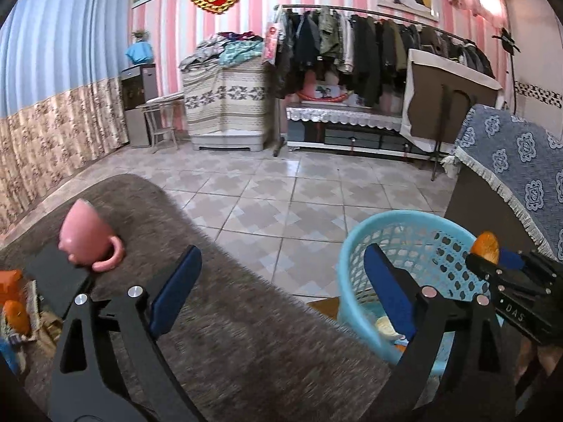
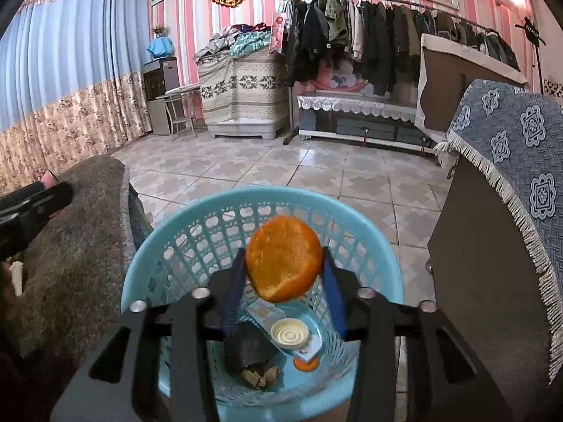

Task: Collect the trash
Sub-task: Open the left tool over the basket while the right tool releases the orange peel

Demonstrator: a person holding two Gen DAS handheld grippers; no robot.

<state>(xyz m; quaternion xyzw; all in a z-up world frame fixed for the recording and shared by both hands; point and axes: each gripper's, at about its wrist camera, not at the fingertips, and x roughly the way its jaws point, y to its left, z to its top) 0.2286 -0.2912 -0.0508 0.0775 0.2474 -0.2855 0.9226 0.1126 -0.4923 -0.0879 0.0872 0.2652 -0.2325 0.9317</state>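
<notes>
Right tongs (image 2: 283, 277) sit over the blue basket (image 2: 147, 267) with the orange peel (image 2: 283, 258) between the blades, barely pinched if at all. Left tongs (image 1: 281, 292) gape wide, empty, above the grey-covered surface (image 1: 246, 334). Peel looks light, curved and bendy, so edge-on suits it.

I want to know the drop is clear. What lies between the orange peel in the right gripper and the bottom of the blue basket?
Only air. In the right wrist view the orange peel hangs over the blue basket, whose bottom holds a white lid and other trash.
</notes>
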